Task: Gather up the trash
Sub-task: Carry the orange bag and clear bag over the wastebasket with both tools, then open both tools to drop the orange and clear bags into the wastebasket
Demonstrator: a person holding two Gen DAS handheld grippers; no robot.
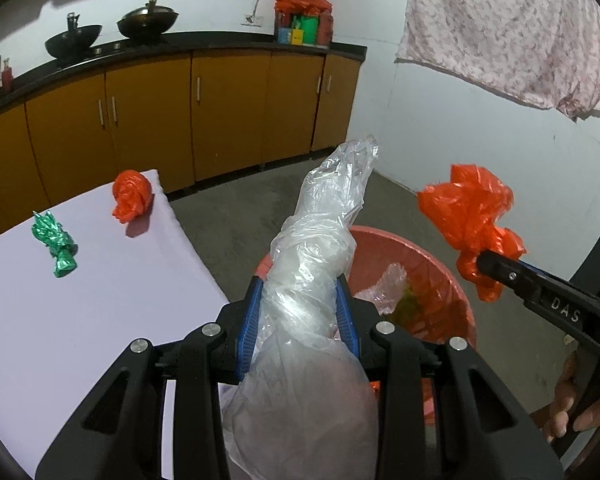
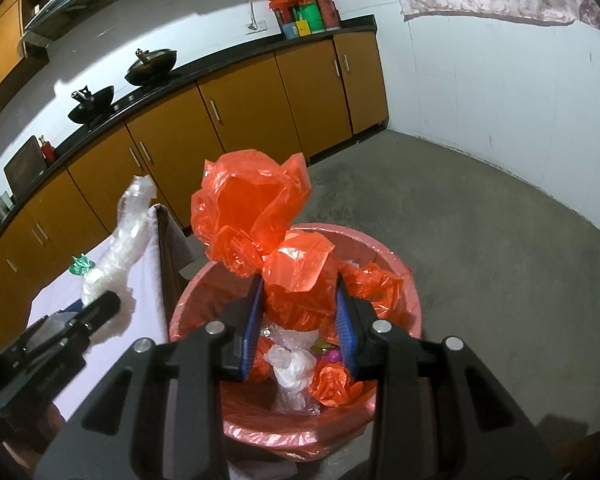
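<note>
My left gripper point(image 1: 300, 300) is shut on a twisted clear plastic bag point(image 1: 320, 232), held near the table's right edge beside the bin. My right gripper point(image 2: 300, 300) is shut on a crumpled orange plastic bag point(image 2: 256, 216), held above the pink-lined trash bin point(image 2: 400, 280); the same bag shows in the left wrist view point(image 1: 468, 216). The bin point(image 1: 440, 272) holds orange, clear and white plastic scraps. On the lilac table point(image 1: 80, 320) lie a crumpled orange bag point(image 1: 132, 196) and a green foil wrapper point(image 1: 56, 248).
Orange kitchen cabinets point(image 1: 228, 112) under a black counter run along the back, with two woks point(image 1: 148, 20) and a box of items point(image 1: 304, 20). A patterned cloth point(image 1: 508, 28) hangs at the right wall. Grey concrete floor point(image 2: 480, 220) surrounds the bin.
</note>
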